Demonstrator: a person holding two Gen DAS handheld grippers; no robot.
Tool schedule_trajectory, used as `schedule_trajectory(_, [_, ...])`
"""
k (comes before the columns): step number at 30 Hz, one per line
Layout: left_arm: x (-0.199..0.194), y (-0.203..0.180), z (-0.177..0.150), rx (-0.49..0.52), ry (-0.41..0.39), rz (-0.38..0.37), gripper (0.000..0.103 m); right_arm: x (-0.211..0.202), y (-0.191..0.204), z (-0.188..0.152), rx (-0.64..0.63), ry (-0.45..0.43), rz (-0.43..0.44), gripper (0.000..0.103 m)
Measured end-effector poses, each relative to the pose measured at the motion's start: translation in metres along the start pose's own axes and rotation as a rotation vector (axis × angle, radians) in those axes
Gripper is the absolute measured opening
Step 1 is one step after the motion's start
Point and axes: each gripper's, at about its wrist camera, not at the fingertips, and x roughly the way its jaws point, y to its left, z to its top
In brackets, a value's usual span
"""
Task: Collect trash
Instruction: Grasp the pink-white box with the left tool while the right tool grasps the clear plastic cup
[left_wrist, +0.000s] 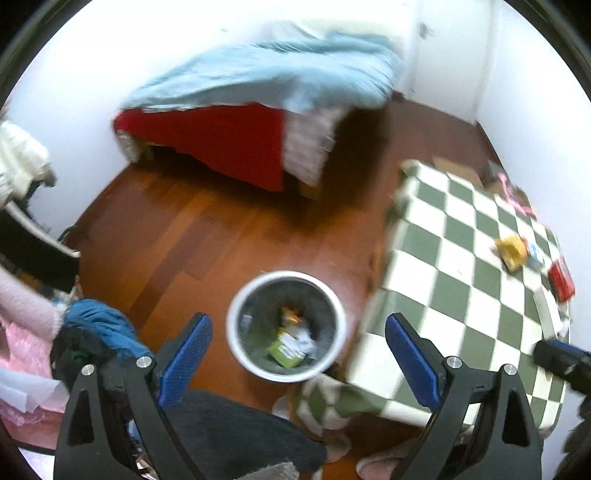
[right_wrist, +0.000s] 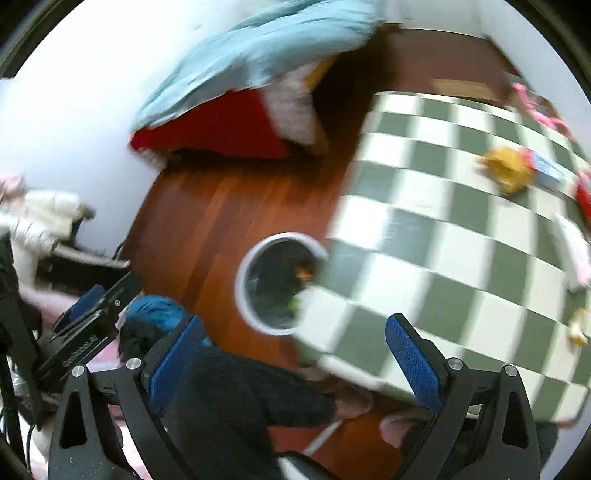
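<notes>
A round white-rimmed trash bin (left_wrist: 236, 332) stands on the wooden floor beside the checkered table (left_wrist: 461, 280); wrappers (left_wrist: 291, 343) lie in it. My left gripper (left_wrist: 299, 358) is open and empty above the bin. My right gripper (right_wrist: 295, 365) is open and empty above the table's near edge; the bin (right_wrist: 242, 291) is partly hidden by the table (right_wrist: 424, 240). On the table lie a yellow wrapper (left_wrist: 511, 251) (right_wrist: 508, 173), a blue packet (right_wrist: 550, 170), a red packet (left_wrist: 561, 278) and a white piece (right_wrist: 574, 251). The right gripper shows in the left view (left_wrist: 561, 360), the left one in the right view (right_wrist: 88, 317).
A bed with a light blue blanket (left_wrist: 266, 74) and red sheet (left_wrist: 221, 140) stands at the back. Blue clothing (left_wrist: 99, 325) and pink fabric (left_wrist: 22, 354) lie at the left. My dark trouser leg (right_wrist: 229, 406) and slippered feet (right_wrist: 354, 400) are below.
</notes>
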Motion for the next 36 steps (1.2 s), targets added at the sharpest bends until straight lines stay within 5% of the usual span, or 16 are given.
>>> schedule_trajectory(9, [0.087, -0.183, -0.019, 0.207, 0.176, -0.087, 0.096, -0.039, -0.252, 0.004, 0.372, -0.069, -0.285, 0.100])
schedule_trajectory(15, [0.119, -0.273, -0.019, 0.302, 0.224, -0.087, 0.096, -0.035, -0.394, 0.008, 0.633, -0.125, -0.237, 0.074])
schedule_trajectory(21, [0.124, -0.322, -0.012, 0.335, 0.241, -0.099, 0.096, -0.002, -0.440, 0.020, 0.719, -0.134, -0.149, 0.072])
schedule_trajectory(23, [0.122, -0.333, -0.009, 0.341, 0.239, -0.111, 0.096, 0.010, -0.440, 0.022, 0.717, -0.123, -0.142, 0.059])
schedule_trajectory(26, [0.116, -0.355, -0.005, 0.354, 0.234, -0.132, 0.096, 0.011, -0.429, 0.025, 0.664, -0.147, -0.172, 0.044])
schedule_trajectory(30, [0.108, -0.386, -0.001, 0.363, 0.254, -0.193, 0.096, 0.006, -0.425, 0.021, 0.640, -0.150, -0.208, 0.044])
schedule_trajectory(36, [0.119, -0.438, 0.001, 0.298, 0.419, -0.352, 0.095, -0.020, -0.441, -0.005, 0.648, -0.135, -0.312, 0.044])
